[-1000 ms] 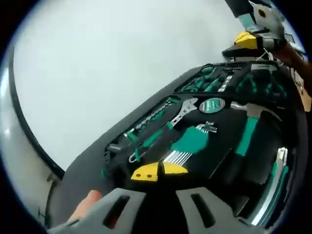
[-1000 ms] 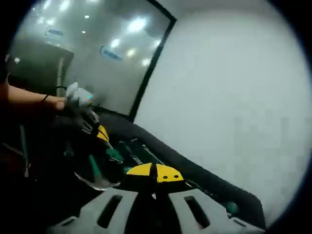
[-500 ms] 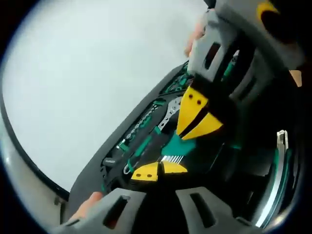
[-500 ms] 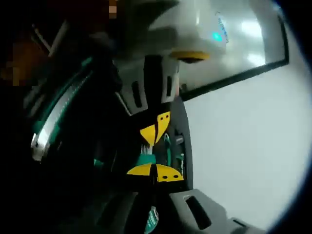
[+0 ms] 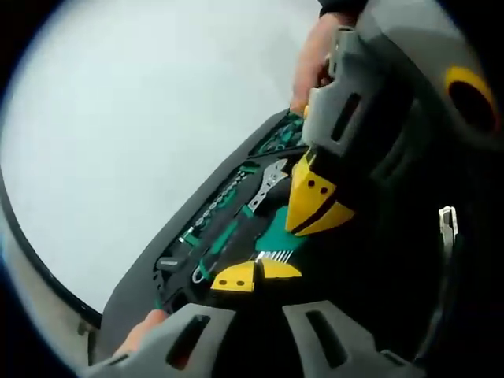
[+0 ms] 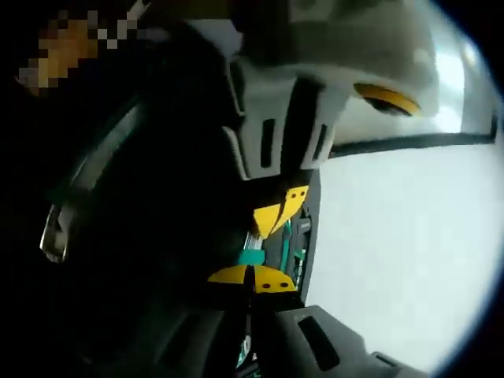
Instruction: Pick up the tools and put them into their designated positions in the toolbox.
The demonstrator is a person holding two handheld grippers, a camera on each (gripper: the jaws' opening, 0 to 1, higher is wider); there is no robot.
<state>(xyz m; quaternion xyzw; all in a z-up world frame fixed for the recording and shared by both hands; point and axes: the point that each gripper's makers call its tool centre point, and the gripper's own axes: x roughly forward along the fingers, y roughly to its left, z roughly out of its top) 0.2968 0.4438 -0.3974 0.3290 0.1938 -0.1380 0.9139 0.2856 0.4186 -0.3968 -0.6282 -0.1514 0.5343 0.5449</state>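
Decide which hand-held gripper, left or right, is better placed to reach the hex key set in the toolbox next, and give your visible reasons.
Probably the right hand-held gripper: its shut yellow tips hang just over the green hex key set in the toolbox. The left hand-held gripper, also shut, sits nearer the set's end.

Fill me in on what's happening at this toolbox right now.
A person holds a gripper in each hand over an open black toolbox on a white table. The left gripper and right gripper both have their yellow tips closed, holding nothing, pointed at each other over the tray. Below them lie a green hex key set, an adjustable wrench and a row of sockets, already seated in their slots.
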